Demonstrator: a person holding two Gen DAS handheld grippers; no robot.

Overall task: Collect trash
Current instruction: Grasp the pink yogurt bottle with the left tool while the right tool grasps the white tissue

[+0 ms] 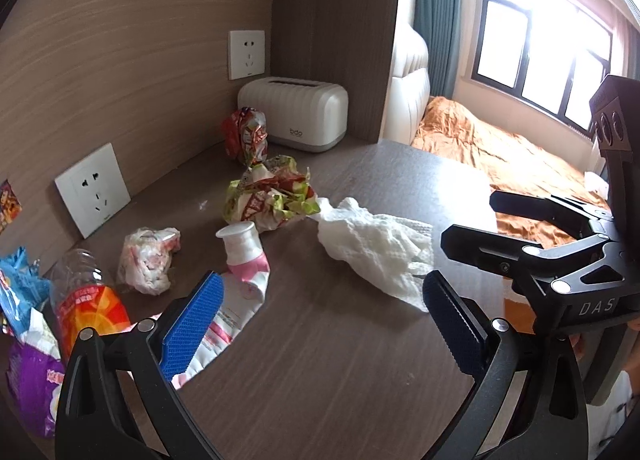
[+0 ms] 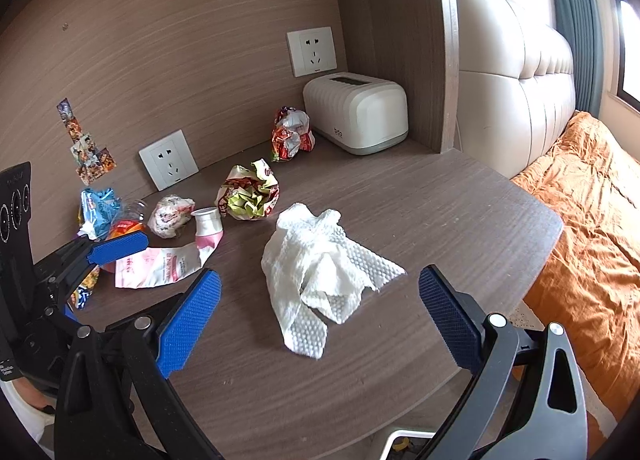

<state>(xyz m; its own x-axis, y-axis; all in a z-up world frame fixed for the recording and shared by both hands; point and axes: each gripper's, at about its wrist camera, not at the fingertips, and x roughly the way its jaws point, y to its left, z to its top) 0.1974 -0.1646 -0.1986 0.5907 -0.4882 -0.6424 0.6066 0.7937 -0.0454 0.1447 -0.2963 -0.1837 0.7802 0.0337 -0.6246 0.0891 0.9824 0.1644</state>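
Both grippers spread, empty: we hold left gripper (image 1: 320, 324) and right gripper (image 2: 320, 312) above desk (image 2: 440, 219). Nearest: paper towel (image 2: 320, 272), ahead of right gripper. Beyond: pink tube (image 2: 168, 260), green wrapper (image 2: 248, 195), red wrapper (image 2: 292, 133). Risk: limp towel slips partial pinch; grippers close together may collide.

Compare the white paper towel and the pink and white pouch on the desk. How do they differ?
The paper towel is plain white and crumpled; the pouch is printed pink and lies flat. The paper towel has no cap; the pouch has a white spout. Both lie on the desk, ungripped.
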